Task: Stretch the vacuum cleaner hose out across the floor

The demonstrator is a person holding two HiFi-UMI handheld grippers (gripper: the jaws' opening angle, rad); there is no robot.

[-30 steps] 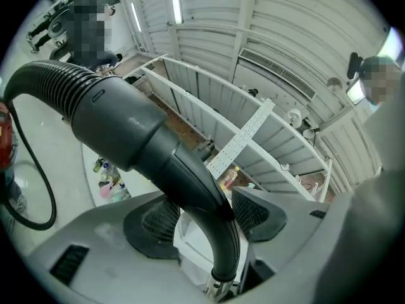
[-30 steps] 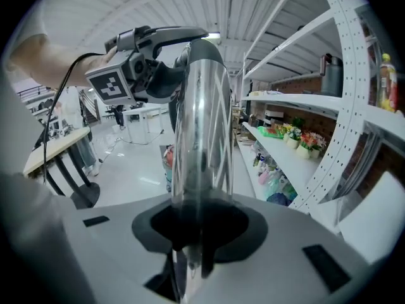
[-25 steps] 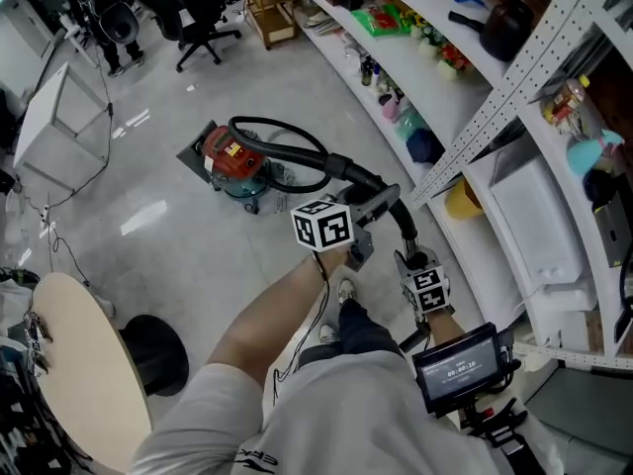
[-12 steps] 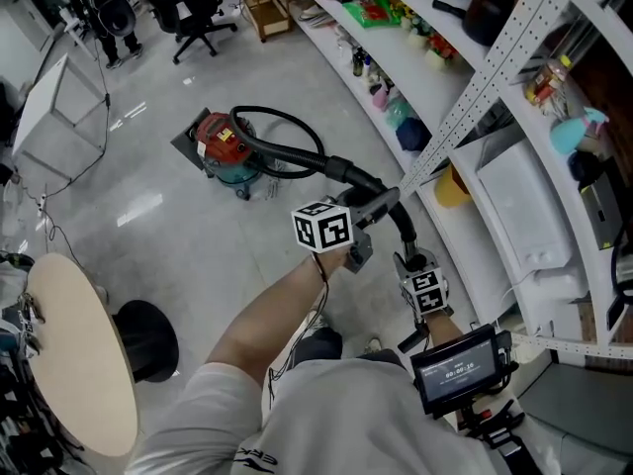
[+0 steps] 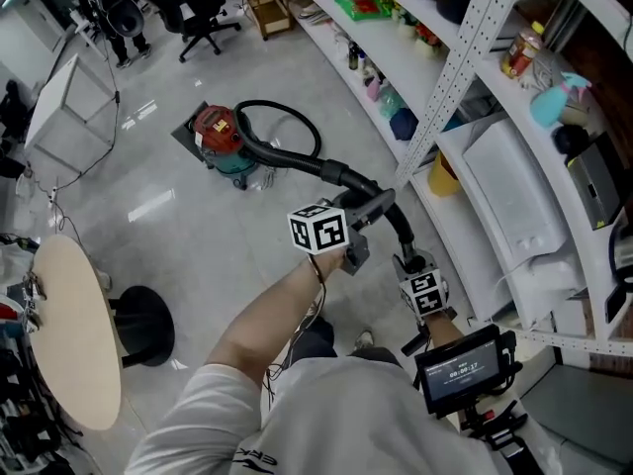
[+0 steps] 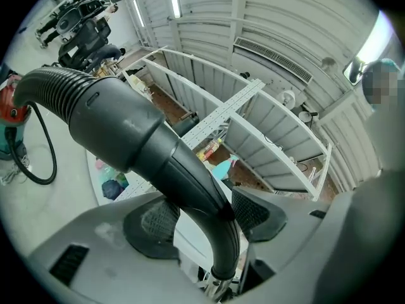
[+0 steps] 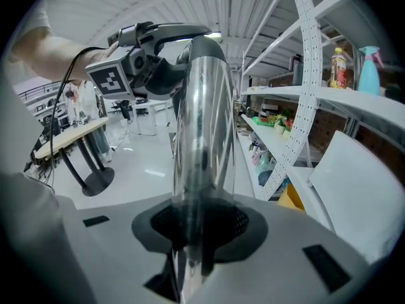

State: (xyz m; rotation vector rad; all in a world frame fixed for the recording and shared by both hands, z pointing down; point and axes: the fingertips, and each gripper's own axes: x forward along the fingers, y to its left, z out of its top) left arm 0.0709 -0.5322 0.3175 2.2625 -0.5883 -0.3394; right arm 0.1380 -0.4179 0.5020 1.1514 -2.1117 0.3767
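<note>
A red vacuum cleaner [image 5: 220,137] stands on the grey floor. Its black ribbed hose [image 5: 282,127] loops round and runs to a black curved handle [image 5: 346,178]. My left gripper [image 5: 368,209], with its marker cube, is shut on that handle; in the left gripper view the handle [image 6: 136,135] lies between both pads [image 6: 155,223]. Lower down, my right gripper [image 5: 413,270] is shut on the chrome wand tube [image 7: 204,138], which rises between its jaws. The hose [image 6: 39,151] and the red vacuum cleaner [image 6: 5,103] show at the left gripper view's left edge.
Curved white shelves [image 5: 425,52] with bottles and toys run along the right, with a perforated upright [image 5: 450,77] and a yellow bucket [image 5: 445,178] below. A round table [image 5: 74,334] stands at the left, a white box [image 5: 64,117] and an office chair [image 5: 203,18] farther back.
Both grippers have drawn back from the vacuum cleaner with the handle and tube held. The vacuum now sits farther off, and the hose loop has opened out.
</note>
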